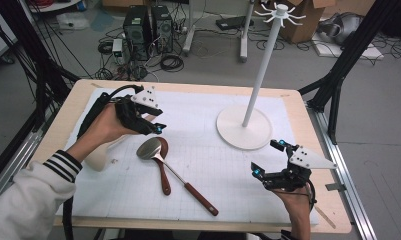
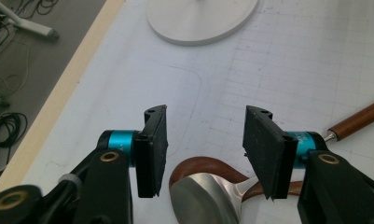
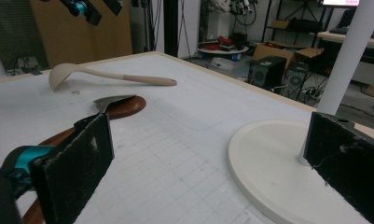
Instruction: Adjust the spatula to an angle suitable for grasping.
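The white stand (image 1: 244,125) is standing bare on the table (image 1: 188,95). Metal spoon (image 1: 150,148) and wooden spoon (image 1: 162,167) are lying crossed near-left, unlifted. The left gripper (image 2: 205,149) is poising open fingers above; the right gripper (image 1: 269,159) is waiting open.

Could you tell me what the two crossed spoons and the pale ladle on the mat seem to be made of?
The metal spoon has a shiny bowl that looks like polished steel, with a glossy reddish handle, probably varnished wood. The brown spoon under it looks like dark, smooth wood. The pale ladle is matte cream, likely unfinished light wood, possibly plastic.
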A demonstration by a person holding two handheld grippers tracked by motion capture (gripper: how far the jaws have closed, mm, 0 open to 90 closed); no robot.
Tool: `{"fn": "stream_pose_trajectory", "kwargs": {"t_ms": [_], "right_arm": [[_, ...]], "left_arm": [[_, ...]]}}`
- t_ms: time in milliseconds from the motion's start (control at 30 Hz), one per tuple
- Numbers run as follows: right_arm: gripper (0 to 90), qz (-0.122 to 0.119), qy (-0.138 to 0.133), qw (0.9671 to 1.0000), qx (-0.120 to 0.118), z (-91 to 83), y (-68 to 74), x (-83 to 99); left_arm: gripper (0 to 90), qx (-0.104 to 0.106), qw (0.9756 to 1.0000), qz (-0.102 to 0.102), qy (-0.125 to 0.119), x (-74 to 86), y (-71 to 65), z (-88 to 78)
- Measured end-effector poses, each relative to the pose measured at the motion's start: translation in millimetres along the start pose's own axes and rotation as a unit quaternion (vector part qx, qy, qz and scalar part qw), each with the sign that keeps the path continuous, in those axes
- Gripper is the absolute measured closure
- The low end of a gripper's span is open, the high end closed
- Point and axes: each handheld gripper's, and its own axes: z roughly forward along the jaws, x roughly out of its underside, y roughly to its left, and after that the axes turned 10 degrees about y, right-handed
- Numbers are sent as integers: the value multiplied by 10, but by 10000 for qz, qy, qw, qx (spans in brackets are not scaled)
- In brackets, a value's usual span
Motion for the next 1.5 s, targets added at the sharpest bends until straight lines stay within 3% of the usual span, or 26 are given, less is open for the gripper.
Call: {"fn": "stream_pose_trajectory", "kwargs": {"t_ms": [133, 200, 267, 400, 467, 533, 567, 767, 900, 1167, 1233, 1300, 1500], "right_arm": [[5, 18, 1, 10000, -10, -3, -1, 0], [5, 6, -20, 10000, 4, -6, -6, 1], [5, 26, -19, 10000, -8, -9, -6, 1], [5, 15, -3, 10000, -25, -4, -6, 2], [5, 18, 1, 10000, -39, -1, -6, 1], [5, 30, -3, 10000, -46, 1, -7, 2], [5, 13, -10, 10000, -46, 3, -10, 2], [5, 20, 30, 10000, -53, 9, -9, 2], [5, 9, 42, 10000, -67, 20, -8, 1], [5, 15, 86, 9999, -89, 21, -9, 4], [5, 13, 83, 9999, -93, 18, -11, 4], [5, -1, 75, 9999, -106, 18, -11, 4], [5, -11, 127, 9998, -119, 28, -10, 6]], "left_arm": [[587, 79, 9998, 0, 181, -35, 6, 55], [665, 212, 9990, 12, 390, -59, 6, 119], [704, 200, 9982, 31, 558, -72, -13, 175], [791, 307, 9974, 18, 650, -91, -26, 235], [829, 475, 9956, 65, 808, -109, -39, 284], [849, 503, 9950, 90, 854, -112, -44, 301], [859, 564, 9936, 163, 963, -121, -46, 328], [888, 630, 9909, 169, 1180, -170, -50, 397], [894, 657, 9868, 318, 1444, -230, -64, 471], [896, 936, 9796, 359, 1739, -245, -33, 601], [896, 944, 9789, 362, 1774, -244, -34, 614], [896, 946, 9760, 408, 1918, -245, -50, 674], [896, 984, 9736, 387, 2023, -258, -63, 747]]}}
